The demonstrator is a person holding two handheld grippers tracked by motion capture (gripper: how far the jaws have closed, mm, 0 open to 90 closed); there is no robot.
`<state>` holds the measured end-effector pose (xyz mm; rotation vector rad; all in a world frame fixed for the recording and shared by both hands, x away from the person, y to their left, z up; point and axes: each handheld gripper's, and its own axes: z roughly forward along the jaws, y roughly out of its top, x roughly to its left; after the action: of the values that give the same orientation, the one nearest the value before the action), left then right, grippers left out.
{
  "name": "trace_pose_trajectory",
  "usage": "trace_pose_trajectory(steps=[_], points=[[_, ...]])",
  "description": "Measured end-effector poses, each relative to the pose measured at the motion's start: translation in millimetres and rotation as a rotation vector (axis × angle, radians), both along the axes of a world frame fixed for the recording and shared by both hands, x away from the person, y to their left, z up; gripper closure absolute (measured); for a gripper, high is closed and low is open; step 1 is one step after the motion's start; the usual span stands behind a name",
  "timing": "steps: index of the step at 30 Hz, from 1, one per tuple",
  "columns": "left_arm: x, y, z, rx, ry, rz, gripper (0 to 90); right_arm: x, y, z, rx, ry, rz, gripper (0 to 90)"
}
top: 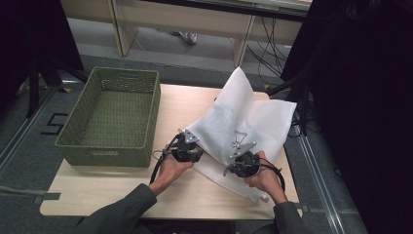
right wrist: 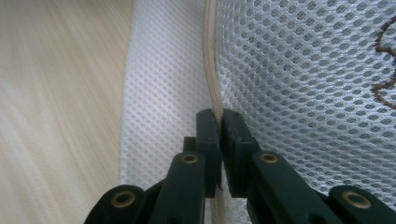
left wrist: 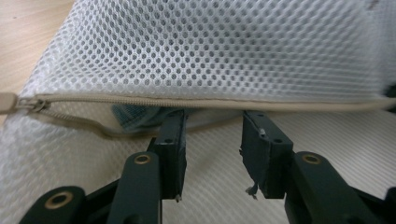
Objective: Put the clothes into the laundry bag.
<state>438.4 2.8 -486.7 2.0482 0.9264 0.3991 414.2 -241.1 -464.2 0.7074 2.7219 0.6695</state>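
Gripping the upper zip edge of the mesh bag (top: 243, 122), the right gripper (right wrist: 217, 122) has its jaws pressed together on the beige zip tape (right wrist: 212, 70), which runs straight ahead from the jaw tips and on between them; the white mesh rises to the right of those jaws, a lower layer lies flat to their left, and bare table (right wrist: 56, 93) lies further left; the left gripper (left wrist: 212, 140) has its jaws standing well apart with nothing between them, their tips pushed just under the same zip edge (left wrist: 187, 101), which crosses in front of them from side to side; so the bag's long opening lies across the left jaws and along the right ones; beyond the left jaw tip, inside the mouth, a bluish piece of cloth (left wrist: 133, 119) shows, though what it is cannot be told; the zip's closed end (left wrist: 28, 103) sits far to the left of these jaws; in the high view the bag lies on the table's right half with its top flap lifted, both grippers at its near edge, the left gripper (top: 186, 146) beside the basket (top: 78, 126); judging from this, the open left jaws are the nearer to the bag's inside, and any reach in goes straight ahead under the held edge
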Motion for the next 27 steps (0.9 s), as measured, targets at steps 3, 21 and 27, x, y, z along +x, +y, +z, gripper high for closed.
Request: trace_pose_trajectory(steps=[3,21,27], points=[[-7.9,3.4,2.7,0.018,0.003,-0.031,58.3,0.7,1.5,-12.7,-0.176,-0.013,-0.048,87.2],[-29.8,11.9,1.0,0.057,0.019,-0.118,55.0,10.1,-19.5,-11.5,-0.186,-0.088,-0.145,86.7],[-29.6,15.1,0.1,0.06,0.015,-0.116,53.6,5.0,-17.6,-4.5,-0.141,-0.103,-0.145,78.4]])
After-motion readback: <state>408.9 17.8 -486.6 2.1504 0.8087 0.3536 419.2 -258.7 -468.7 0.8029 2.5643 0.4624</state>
